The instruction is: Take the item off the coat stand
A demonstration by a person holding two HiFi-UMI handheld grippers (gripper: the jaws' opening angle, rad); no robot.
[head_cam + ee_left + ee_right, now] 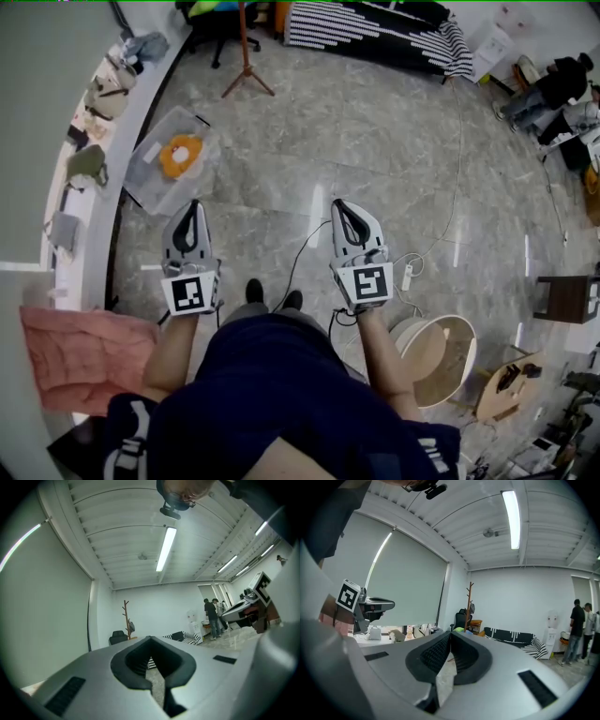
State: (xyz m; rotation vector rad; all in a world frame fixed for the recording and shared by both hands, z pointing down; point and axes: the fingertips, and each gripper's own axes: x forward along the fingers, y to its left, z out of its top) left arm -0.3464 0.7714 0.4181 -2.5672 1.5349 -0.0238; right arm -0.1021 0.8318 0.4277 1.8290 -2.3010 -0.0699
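Head view: possible trip on the white power strip [407, 276] walking to the far brown wooden coat stand [246, 47]. Grey left gripper [194, 208] and right gripper [337, 206] held low, forearms parallel.
Left gripper view: jaws pressed together, empty; small dark hanging item [131, 626] across the room.
Right gripper view: jaws closed on nothing; hard yank likely to tip stand.

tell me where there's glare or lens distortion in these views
Head view: white glare streaks on the glossy floor, fisheye curving the room's edges. Left gripper view: the light tube blows out white, corners vignetted black. Right gripper view: its own light tube overexposed, ceiling lines bowed.
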